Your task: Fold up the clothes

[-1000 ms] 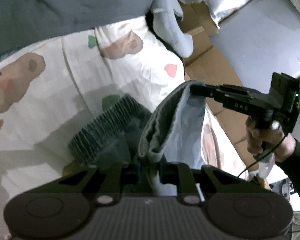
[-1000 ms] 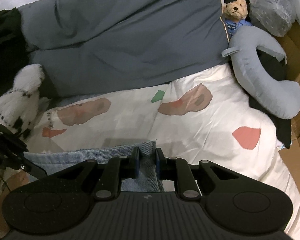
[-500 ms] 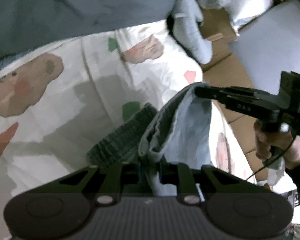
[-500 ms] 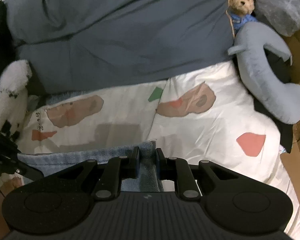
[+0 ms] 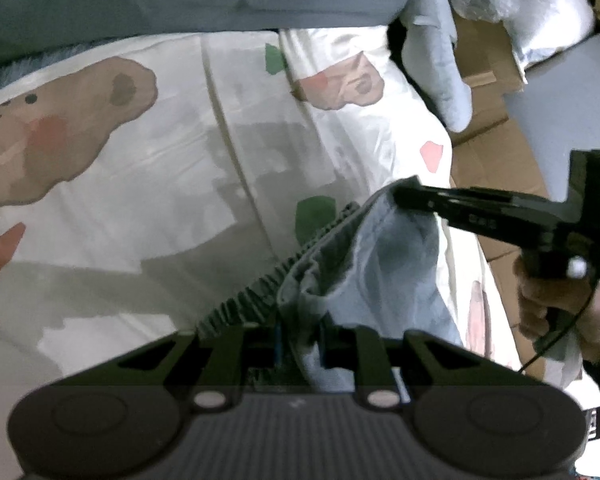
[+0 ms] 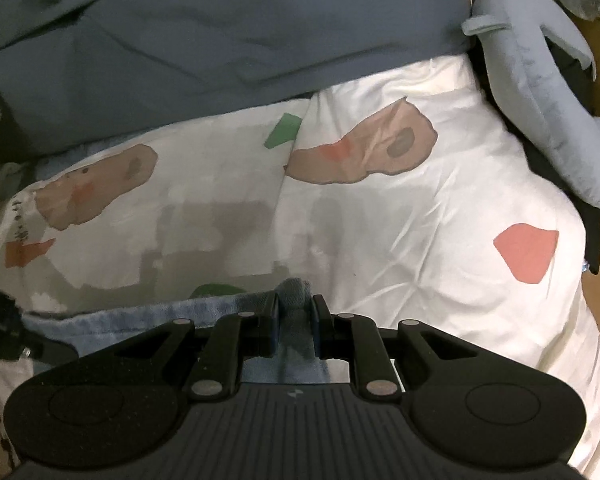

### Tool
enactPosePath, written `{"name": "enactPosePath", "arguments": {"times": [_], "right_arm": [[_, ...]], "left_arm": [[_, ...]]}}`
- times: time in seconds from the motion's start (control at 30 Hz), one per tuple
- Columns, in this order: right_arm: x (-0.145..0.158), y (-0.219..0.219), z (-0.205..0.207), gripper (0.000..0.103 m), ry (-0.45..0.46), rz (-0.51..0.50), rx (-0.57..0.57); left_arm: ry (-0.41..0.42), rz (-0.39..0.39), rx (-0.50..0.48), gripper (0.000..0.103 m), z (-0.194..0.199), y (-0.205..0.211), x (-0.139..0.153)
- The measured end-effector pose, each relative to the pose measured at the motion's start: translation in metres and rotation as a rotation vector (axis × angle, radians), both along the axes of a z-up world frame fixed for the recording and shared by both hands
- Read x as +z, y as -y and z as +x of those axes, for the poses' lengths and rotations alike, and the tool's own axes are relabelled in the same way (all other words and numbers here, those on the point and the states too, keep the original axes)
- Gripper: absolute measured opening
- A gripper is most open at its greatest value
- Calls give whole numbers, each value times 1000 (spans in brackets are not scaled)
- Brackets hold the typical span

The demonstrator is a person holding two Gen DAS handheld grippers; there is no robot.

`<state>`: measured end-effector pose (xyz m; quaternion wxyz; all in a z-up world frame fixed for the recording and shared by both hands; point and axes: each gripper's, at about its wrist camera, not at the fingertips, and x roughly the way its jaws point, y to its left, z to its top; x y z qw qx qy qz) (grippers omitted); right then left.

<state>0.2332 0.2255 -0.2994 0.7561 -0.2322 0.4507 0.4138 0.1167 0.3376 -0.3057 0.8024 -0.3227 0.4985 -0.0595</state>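
denim garment [image 5: 380, 264] pinched by both tools, no legible writing

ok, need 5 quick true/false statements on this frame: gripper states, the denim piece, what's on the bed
1. The left gripper is shut on the denim garment. True.
2. The right gripper is open and holds nothing. False: it is shut on the garment's edge too.
3. The garment lies flat and folded on the white printed sheet. False: it is held up between the two grippers.
4. A grey-blue neck pillow lies at the sheet's right edge. True.
5. The dark blue-grey blanket lies at the near side of the bed. False: it is on the far side, beyond the sheet.
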Motion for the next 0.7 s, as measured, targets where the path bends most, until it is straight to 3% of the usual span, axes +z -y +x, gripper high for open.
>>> {"name": "enactPosePath", "arguments": {"times": [0.17, 0.33, 0.47, 0.7], "right_arm": [[8, 3, 2, 31, 14, 15, -50], [35, 18, -20, 31, 56, 89, 30], [35, 21, -38, 31, 47, 119, 105], [12, 18, -52, 30, 10, 139, 123]], "left_arm": [[29, 43, 39, 32, -12, -9, 22], [83, 68, 52, 31, -20, -14, 48], [128, 63, 19, 30, -15, -6, 64], [128, 108, -88, 23, -4, 23, 50]]}}
